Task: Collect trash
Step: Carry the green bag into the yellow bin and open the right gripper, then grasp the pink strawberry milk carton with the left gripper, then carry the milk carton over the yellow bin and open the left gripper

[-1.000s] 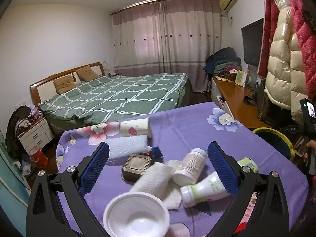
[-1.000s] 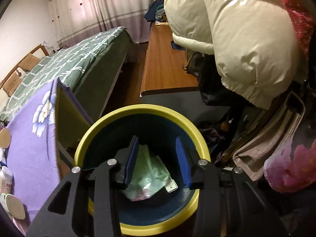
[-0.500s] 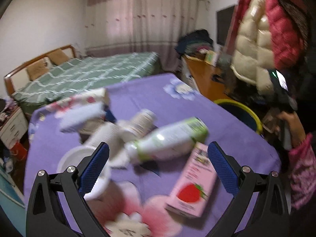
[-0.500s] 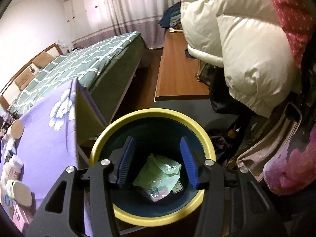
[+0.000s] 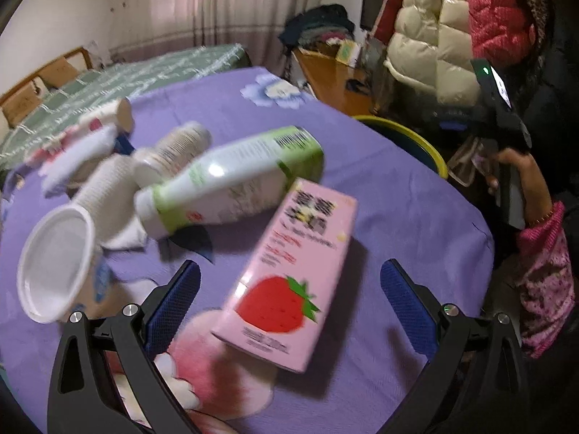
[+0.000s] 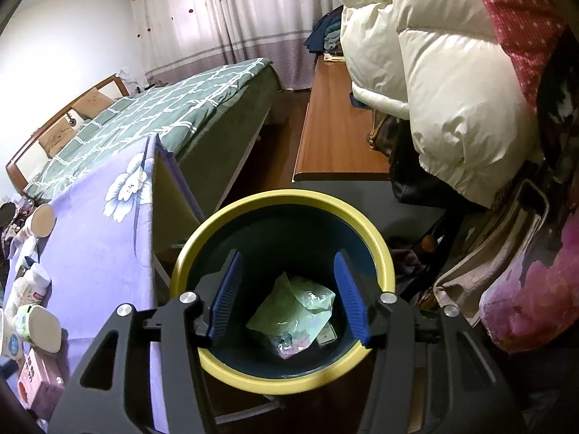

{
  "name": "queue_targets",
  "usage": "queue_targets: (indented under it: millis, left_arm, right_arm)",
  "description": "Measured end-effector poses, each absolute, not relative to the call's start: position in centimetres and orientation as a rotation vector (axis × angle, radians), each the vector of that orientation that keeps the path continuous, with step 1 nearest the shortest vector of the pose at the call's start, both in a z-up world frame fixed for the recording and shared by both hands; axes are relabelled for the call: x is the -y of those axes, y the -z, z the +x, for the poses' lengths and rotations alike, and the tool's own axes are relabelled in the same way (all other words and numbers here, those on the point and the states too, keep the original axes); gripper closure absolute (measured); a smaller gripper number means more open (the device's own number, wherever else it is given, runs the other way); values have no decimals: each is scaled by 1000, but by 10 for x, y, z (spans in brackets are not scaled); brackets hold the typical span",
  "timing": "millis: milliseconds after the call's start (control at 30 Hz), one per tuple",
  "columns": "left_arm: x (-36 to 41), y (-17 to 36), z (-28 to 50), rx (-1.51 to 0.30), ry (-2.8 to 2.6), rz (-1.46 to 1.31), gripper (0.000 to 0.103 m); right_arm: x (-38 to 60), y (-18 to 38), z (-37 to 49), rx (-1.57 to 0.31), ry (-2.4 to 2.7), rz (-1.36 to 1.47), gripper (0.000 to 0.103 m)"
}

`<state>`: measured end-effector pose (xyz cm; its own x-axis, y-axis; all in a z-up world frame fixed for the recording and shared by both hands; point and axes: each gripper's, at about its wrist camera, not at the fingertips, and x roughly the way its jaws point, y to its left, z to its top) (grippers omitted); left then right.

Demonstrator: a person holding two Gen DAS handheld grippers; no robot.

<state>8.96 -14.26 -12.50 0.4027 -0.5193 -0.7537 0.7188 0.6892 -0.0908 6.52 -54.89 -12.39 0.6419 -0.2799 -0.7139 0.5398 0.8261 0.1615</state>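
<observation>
The right gripper [image 6: 286, 293], jaws opening and empty, hangs over the bin [image 6: 282, 202]. The left gripper [image 5: 289, 303], jaws open, probably targets the pink carton [image 5: 289, 275] on the counter [image 5: 398, 195]; next, straddle and close.

From my seat the left wrist view is smeared by motion — the carton [image 5: 289, 278] and bottle [image 5: 231, 177] have soft edges and unreadable print. A glare spot sits on the bottle, and shadows fall toward 5 o'clock on the cloth [image 5: 398, 199]. The right wrist view is sharp; the bin [image 6: 282, 202] interior is dim. Both views bend hard at the rim, with black corners — room light is even and indoor.
</observation>
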Motion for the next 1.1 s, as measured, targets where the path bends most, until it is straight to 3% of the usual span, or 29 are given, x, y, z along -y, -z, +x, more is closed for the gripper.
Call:
queue_targets:
  millis: [333, 667, 867, 1100]
  left_arm:
    - [158, 127, 79, -869, 842, 305, 14]
    - [186, 132, 103, -957, 787, 390, 33]
    - [196, 137, 109, -996, 792, 436, 51]
    - [201, 127, 103, -985, 824, 425, 52]
  right_arm:
    - [547, 126, 66, -733, 465, 392, 51]
    - [548, 126, 65, -729, 459, 402, 50]
    - [553, 127, 60, -727, 459, 410, 50]
    - [556, 124, 50, -714, 460, 405, 50]
